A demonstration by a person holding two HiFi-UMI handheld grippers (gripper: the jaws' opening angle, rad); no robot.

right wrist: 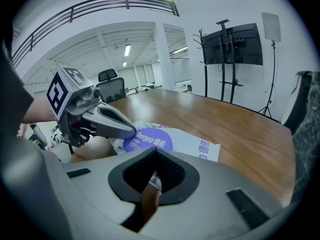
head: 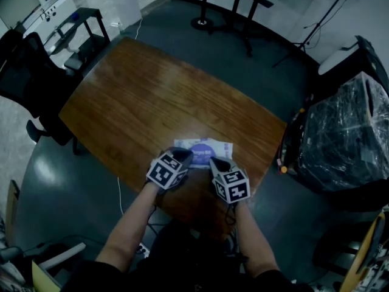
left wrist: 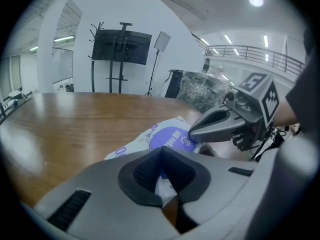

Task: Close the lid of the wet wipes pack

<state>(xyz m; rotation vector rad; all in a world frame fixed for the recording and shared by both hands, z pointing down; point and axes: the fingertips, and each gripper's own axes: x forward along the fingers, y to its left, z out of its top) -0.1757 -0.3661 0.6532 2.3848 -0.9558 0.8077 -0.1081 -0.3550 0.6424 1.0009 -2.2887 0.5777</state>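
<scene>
The wet wipes pack [head: 222, 145] lies flat on the wooden worktop [head: 140, 102], close to the edge nearest the person and between the two tools. It is a soft white pouch with a large round purple lid [right wrist: 148, 138] on its upper face. The lid carries white lettering, and more purple characters are printed toward one end of the pouch. In both gripper views the lid [left wrist: 171, 137] sits level with the top of the pack, with no raised flap to be seen.

The left tool [head: 184, 157] is clenched. In the left gripper view its two dark pads meet at the tip [left wrist: 161, 151], and only a narrow slit below them shows a sliver of white pack and brown wood. Whether any of the pouch is pinched there cannot be told. Seen from the right gripper view, the left tool's pointed end [right wrist: 128, 129] rests on the rim of the purple lid.

The right tool [head: 217, 163] is clenched as well, its pads meeting at the tip [right wrist: 156, 152] just over the near edge of the pack. From the left gripper view its closed nose [left wrist: 196, 132] touches the other side of the lid.

The person's bare forearms reach in from the bottom of the head view. A plastic-wrapped bundle [head: 346, 139] stands on the floor well apart from the worktop.
</scene>
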